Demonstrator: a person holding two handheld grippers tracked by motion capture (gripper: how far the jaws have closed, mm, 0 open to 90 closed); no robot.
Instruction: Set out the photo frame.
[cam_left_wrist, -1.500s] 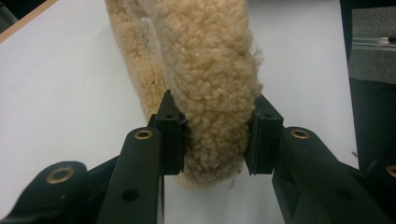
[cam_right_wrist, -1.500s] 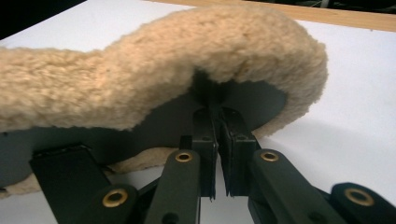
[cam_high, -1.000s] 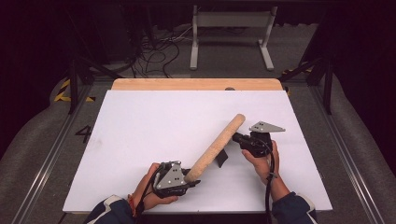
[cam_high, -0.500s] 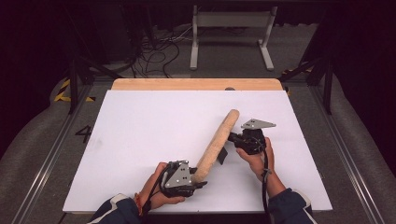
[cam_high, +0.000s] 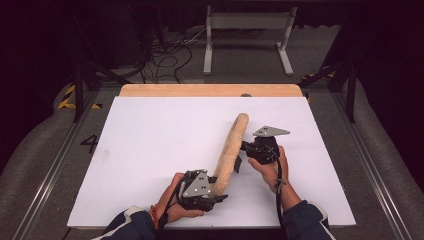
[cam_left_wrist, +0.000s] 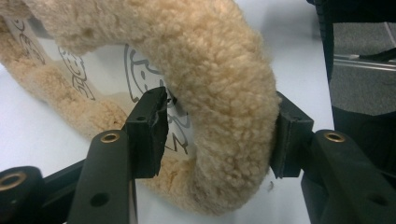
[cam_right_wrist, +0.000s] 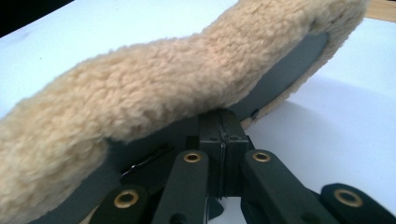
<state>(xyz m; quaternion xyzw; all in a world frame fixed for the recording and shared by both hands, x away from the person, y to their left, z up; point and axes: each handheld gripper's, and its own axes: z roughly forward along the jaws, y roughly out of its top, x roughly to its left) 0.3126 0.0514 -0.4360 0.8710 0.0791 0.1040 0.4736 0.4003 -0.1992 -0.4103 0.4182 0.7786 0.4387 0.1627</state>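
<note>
A long tan fleece insole (cam_high: 229, 150) stands on its edge on the white table sheet (cam_high: 150, 150), running from near me away towards the back. My left gripper (cam_high: 216, 193) sits at its near end. In the left gripper view the curled fleece insole (cam_left_wrist: 224, 93) lies between the jaws, which have just been opening. One pad (cam_left_wrist: 286, 135) still touches the fleece, and the other pad (cam_left_wrist: 150, 130) stands just off the printed backing. My right gripper (cam_high: 239, 162) is shut on the insole's edge at mid-length. In the right gripper view the right gripper (cam_right_wrist: 219, 126) pinches the grey backing under the fleece insole (cam_right_wrist: 140, 93).
A wooden board edge (cam_high: 210, 90) borders the sheet at the back. Beyond the table stand a white metal frame (cam_high: 247, 30) and loose cables (cam_high: 170, 55) on the floor. The sheet's left half lies bare.
The insole has swung from a diagonal to a straighter line away from me. The left gripper shifted slightly right and its jaws widened. The right gripper kept its grip.
</note>
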